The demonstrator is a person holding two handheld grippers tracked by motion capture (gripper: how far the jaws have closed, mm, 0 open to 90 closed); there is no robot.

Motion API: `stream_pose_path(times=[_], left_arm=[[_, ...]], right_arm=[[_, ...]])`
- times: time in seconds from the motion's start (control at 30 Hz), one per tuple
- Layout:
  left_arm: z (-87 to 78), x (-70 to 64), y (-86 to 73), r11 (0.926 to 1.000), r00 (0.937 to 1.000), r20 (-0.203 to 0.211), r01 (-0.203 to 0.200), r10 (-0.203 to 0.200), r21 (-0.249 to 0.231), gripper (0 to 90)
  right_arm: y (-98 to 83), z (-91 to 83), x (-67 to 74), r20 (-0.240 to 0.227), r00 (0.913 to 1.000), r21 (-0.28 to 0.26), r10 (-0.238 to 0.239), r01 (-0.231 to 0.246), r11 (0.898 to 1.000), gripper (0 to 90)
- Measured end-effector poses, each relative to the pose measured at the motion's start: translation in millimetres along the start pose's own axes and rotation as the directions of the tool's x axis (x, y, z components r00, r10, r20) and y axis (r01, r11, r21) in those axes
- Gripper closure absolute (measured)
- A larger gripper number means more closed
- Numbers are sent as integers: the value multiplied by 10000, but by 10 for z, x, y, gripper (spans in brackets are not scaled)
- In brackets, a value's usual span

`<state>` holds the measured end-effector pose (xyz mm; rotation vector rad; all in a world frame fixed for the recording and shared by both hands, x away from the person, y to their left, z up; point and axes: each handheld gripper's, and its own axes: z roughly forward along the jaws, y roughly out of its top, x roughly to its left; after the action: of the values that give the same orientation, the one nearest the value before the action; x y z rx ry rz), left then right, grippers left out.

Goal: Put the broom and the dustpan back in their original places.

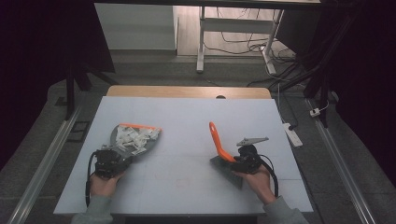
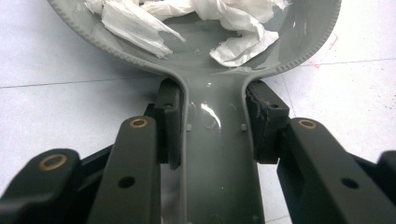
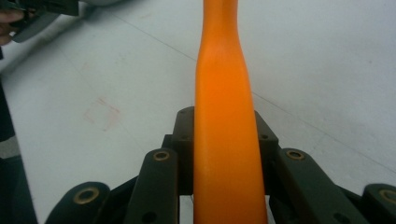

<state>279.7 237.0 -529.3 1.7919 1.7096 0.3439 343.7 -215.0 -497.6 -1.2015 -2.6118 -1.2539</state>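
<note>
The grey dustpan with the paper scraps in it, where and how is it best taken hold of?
By its narrow flat handle, from the person's side, jaws on its two edges. The grey dustpan widens into a rimmed scoop that carries the paper scraps, so gripping behind it keeps the load level. The left hand-held gripper is clamped right there.

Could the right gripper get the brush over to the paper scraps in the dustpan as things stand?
Probably yes. The right gripper is shut on the brush, and bare table lies between it and the paper scraps in the dustpan, which the left gripper holds by the handle.
</note>
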Motion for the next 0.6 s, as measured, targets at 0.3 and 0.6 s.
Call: stream_pose_path(times=[0.3, 0.6], left_arm=[[37, -18, -7, 9998, 9998, -113, -163, 164, 134, 609], [23, -15, -16, 9997, 9997, 13, -227, 227, -64, 552]], right_arm=[[-24, 3, -141, 241, 9991, -11, 343, -343, 9994, 705], [-20, 7, -172, 629, 9980, 142, -88, 79, 9999, 680]])
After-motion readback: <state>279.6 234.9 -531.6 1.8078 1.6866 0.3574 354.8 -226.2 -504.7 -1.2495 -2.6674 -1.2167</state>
